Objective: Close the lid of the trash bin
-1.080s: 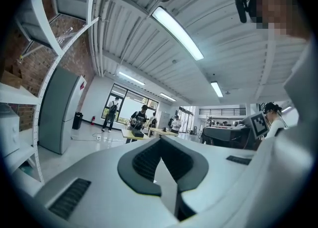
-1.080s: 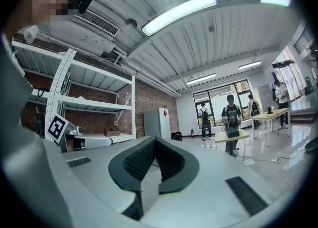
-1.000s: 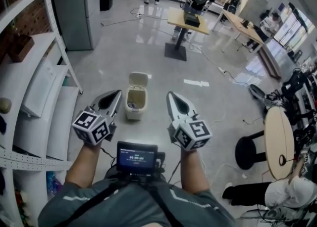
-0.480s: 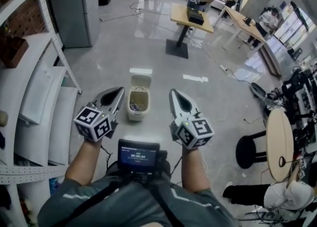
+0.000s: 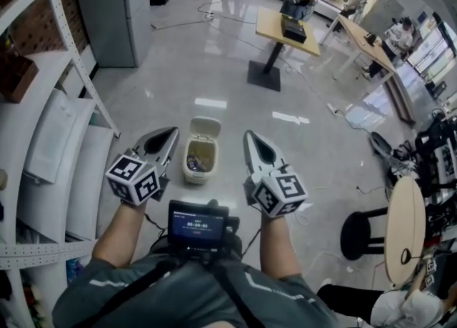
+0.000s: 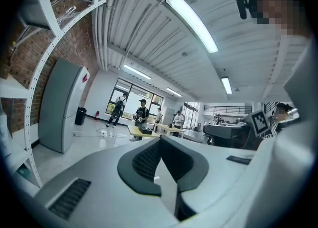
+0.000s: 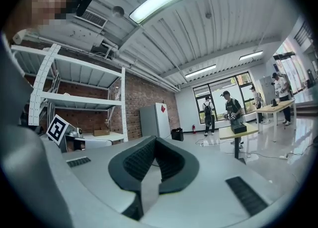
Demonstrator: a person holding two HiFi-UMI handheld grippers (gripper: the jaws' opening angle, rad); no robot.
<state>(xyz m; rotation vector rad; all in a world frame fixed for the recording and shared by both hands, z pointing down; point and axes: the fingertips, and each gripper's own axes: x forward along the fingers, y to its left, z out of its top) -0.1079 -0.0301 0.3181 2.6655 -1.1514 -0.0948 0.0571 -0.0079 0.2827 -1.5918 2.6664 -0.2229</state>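
- Jaws of the left gripper [image 5: 172, 132] and the right gripper [image 5: 247, 134] are pressing together, pinching nothing, and both are hanging well above the floor [image 5: 214, 69].
- Between them, at 12 o'clock from the person, a small cream trash bin [image 5: 197, 175] is standing on that glossy floor, its lid [image 5: 206, 126] tilting open at the far rim.
- Lid is looking like light, stiff, smooth plastic on a hinge. Nudging its upper edge toward 6 o'clock, gently, should suit, since so light a bin may skid.
- No brand is showing on the bin, and the digits on the chest screen [image 5: 198, 225] are too small to read.
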